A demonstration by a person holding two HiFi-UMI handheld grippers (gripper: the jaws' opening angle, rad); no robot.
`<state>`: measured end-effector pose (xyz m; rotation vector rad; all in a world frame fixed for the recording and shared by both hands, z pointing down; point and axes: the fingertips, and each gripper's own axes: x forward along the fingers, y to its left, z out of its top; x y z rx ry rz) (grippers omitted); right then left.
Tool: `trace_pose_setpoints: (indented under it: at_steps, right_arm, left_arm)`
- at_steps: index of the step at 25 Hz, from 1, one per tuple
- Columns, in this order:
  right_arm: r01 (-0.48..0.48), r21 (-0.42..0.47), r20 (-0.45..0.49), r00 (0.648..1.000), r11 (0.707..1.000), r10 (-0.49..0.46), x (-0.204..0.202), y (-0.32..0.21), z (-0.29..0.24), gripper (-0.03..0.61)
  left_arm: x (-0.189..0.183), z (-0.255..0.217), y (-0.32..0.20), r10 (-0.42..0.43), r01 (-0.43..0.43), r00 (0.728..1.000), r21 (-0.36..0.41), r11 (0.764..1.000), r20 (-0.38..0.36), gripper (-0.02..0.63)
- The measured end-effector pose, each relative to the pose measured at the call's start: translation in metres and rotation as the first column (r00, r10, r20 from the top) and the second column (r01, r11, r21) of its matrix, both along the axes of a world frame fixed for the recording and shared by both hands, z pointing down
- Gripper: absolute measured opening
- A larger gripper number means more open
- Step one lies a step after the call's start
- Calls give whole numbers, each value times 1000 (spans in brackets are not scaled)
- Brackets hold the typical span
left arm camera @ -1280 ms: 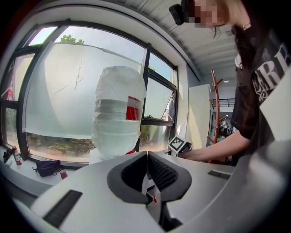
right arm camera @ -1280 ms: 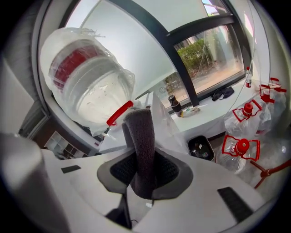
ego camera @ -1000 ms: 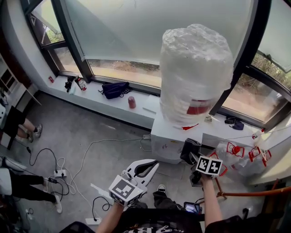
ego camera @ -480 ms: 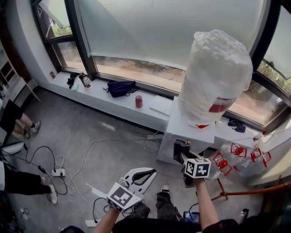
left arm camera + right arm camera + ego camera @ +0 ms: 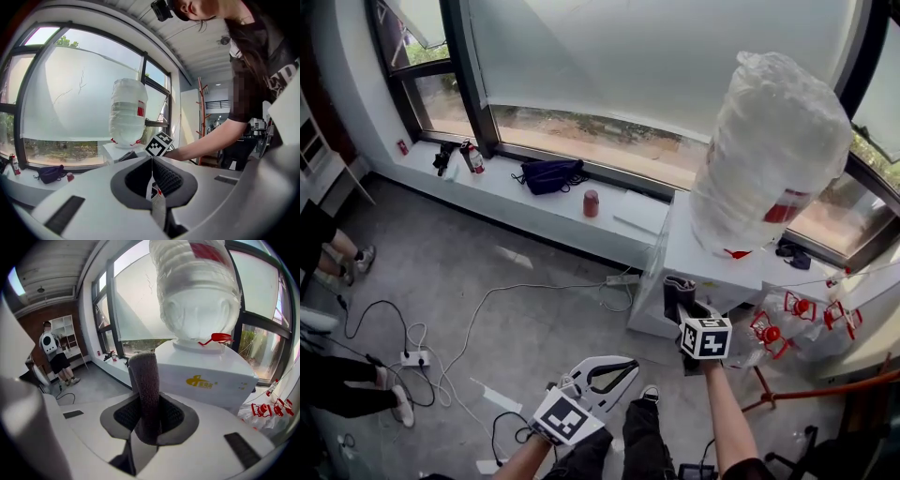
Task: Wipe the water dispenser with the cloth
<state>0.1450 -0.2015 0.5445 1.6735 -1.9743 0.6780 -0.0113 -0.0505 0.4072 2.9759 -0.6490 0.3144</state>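
The white water dispenser (image 5: 705,267) stands by the window ledge, with a plastic-wrapped bottle (image 5: 776,150) upside down on top. In the right gripper view its front (image 5: 213,376) with a yellow logo fills the middle, and the bottle (image 5: 197,287) is above. My right gripper (image 5: 681,314) is shut on a dark grey cloth (image 5: 677,292), which is at the dispenser's front face; whether they touch I cannot tell. The cloth (image 5: 146,380) stands up folded between the right gripper's (image 5: 149,411) pads. My left gripper (image 5: 622,370) hangs low over the floor, shut and empty, its jaws (image 5: 151,161) meeting at a thin seam.
The ledge (image 5: 502,192) carries a red can (image 5: 591,202), a dark bag (image 5: 548,174) and a small extinguisher (image 5: 472,156). Cables and a power strip (image 5: 417,357) lie on the floor. Clear bottles with red caps (image 5: 787,328) are piled right of the dispenser. A person (image 5: 54,355) stands at the far left.
The head view has swung, putting the dispenser further right. My right gripper has carried the cloth leftward along the dispenser's front. The left gripper stays low and shut.
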Motion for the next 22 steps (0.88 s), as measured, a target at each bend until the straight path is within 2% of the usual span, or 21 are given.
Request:
trace_pose_setpoints:
  at_steps: [4, 8, 11, 15, 22]
  right_arm:
    - [-21, 36, -32, 999, 999, 22, 4, -21, 14, 101]
    - [-35, 61, -46, 998, 998, 38, 22, -38, 21, 101]
    - [-38, 61, -67, 997, 997, 42, 37, -35, 26, 101]
    - [-48, 57, -87, 995, 997, 53, 59, -27, 31, 101]
    - [-96, 36, -128, 987, 995, 100, 115, -8, 37, 101]
  left_arm:
    - [15, 10, -7, 42, -42, 998, 16, 999, -41, 17]
    - [34, 26, -13, 65, -65, 997, 10, 998, -33, 17]
    - [43, 37, -14, 87, -87, 996, 20, 996, -8, 18]
    - [50, 49, -17, 89, -89, 996, -7, 996, -9, 18]
    - [65, 59, -21, 102, -102, 995, -9, 995, 4, 17]
